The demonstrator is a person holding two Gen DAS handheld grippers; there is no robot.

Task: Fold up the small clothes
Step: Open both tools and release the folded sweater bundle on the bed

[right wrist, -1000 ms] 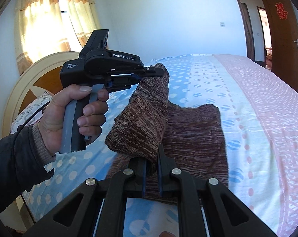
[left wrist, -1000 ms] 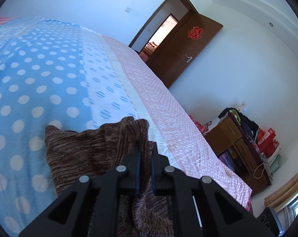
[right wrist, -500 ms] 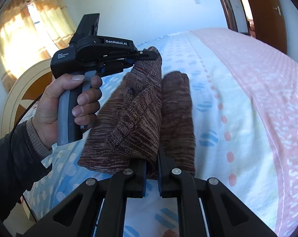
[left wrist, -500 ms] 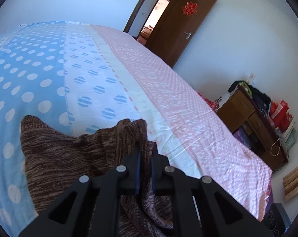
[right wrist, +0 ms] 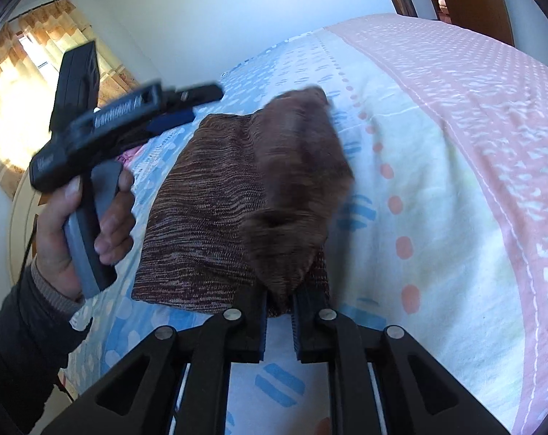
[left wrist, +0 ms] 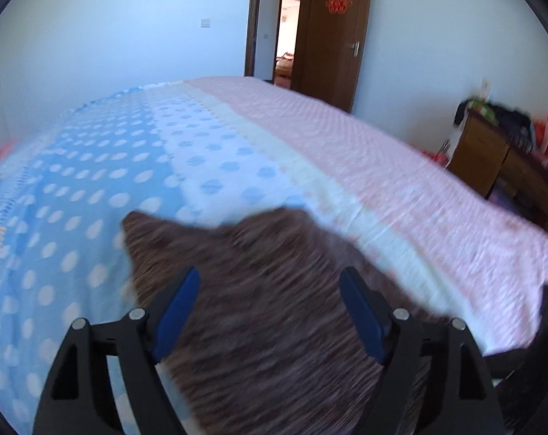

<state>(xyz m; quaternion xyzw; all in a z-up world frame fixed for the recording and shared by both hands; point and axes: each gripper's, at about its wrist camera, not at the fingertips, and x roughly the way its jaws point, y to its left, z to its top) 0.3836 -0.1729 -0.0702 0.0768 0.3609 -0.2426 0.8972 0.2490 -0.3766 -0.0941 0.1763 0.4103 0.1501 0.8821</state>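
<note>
Brown knit garment lies folded on the bedspread.

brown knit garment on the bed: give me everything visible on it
The brown knit garment is a small, marled brown piece with fine pale streaks, soft and limp. It lies on the bed sheet, folded over itself, the upper layer bunched and blurred. The right gripper pinches its near edge. The left gripper is opening, pads clear of the cloth, which lies beneath them. What kind of garment it is cannot be told.

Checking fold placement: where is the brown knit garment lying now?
In the right wrist view the brown knit garment lies on the bed's blue-dotted sheet beside the pink band, one edge pinched in the right gripper.
</note>
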